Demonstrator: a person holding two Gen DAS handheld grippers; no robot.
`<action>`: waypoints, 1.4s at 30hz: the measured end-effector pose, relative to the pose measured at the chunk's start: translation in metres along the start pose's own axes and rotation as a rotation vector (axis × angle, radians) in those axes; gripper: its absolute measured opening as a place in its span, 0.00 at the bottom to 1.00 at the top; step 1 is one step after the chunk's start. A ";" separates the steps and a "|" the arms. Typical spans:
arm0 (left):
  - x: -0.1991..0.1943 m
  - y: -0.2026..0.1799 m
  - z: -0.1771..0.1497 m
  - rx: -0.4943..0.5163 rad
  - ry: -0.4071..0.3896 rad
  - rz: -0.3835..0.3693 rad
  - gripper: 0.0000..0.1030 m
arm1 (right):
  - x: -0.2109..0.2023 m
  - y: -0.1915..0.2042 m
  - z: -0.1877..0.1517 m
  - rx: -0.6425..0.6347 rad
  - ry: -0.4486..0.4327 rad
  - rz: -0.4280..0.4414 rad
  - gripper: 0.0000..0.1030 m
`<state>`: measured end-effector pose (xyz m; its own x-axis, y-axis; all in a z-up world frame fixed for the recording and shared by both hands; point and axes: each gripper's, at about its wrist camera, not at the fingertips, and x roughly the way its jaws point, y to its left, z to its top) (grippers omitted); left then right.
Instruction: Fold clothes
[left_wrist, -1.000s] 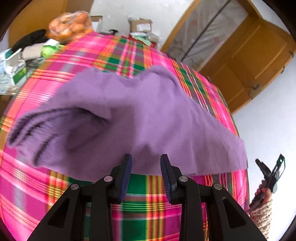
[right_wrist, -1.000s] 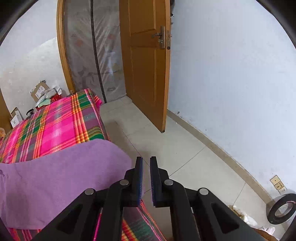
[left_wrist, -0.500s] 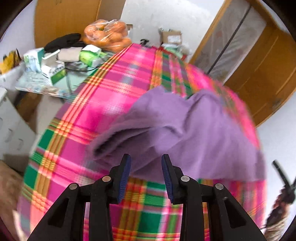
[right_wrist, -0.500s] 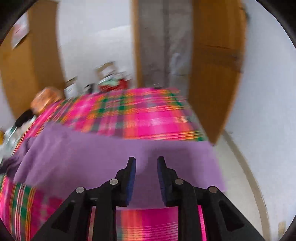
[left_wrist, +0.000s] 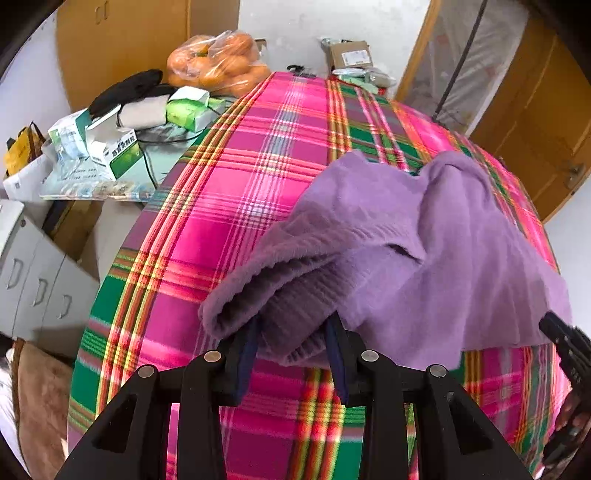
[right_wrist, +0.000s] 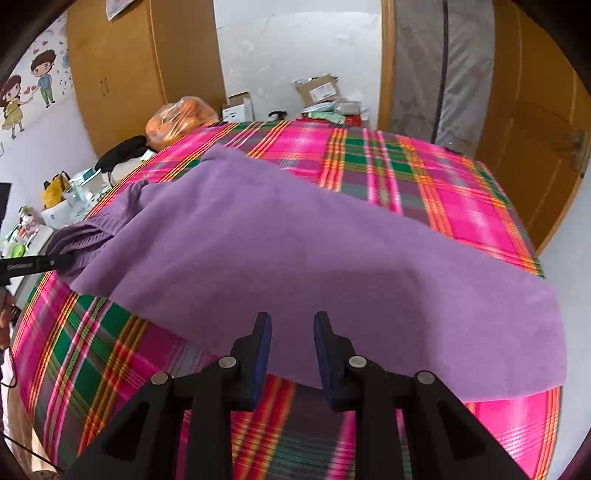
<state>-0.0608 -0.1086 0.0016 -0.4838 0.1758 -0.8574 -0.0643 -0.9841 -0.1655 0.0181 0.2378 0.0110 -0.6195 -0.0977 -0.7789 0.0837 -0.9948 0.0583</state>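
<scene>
A purple knitted garment (left_wrist: 424, 258) lies spread across a bed with a pink and green plaid sheet (left_wrist: 258, 184). Its ribbed end bunches at the near left. My left gripper (left_wrist: 291, 332) is open, and that ribbed end sits between its fingers. In the right wrist view the garment (right_wrist: 277, 240) stretches wide over the sheet (right_wrist: 424, 173). My right gripper (right_wrist: 291, 332) is open over the garment's near edge, with cloth showing in the gap. Each gripper shows in the other's view: the right gripper (left_wrist: 565, 354) and the left gripper (right_wrist: 33, 264).
Left of the bed a low table (left_wrist: 155, 166) holds boxes, a cable and dark cloth. A bag of oranges (left_wrist: 218, 59) and a cardboard box (left_wrist: 349, 53) are at the far end. Grey drawers (left_wrist: 33, 280) stand at the near left. A wooden door (right_wrist: 535, 147) is on the right.
The left gripper moved left to the garment's ribbed end, which now lies between its fingers. The right gripper swung from the door toward the bed and opened from nearly shut.
</scene>
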 end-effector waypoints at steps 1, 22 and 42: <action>0.001 0.003 0.003 -0.016 -0.002 -0.006 0.35 | 0.004 0.001 0.001 -0.001 0.007 0.004 0.23; -0.006 0.056 0.013 -0.325 -0.046 -0.132 0.35 | 0.018 0.084 0.014 -0.151 -0.017 0.241 0.27; -0.006 0.062 0.013 -0.367 -0.008 -0.174 0.35 | 0.052 0.214 0.020 -0.489 -0.021 0.211 0.38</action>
<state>-0.0731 -0.1712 0.0031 -0.5003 0.3373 -0.7975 0.1695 -0.8650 -0.4722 -0.0118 0.0192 -0.0043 -0.5653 -0.2997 -0.7685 0.5590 -0.8243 -0.0897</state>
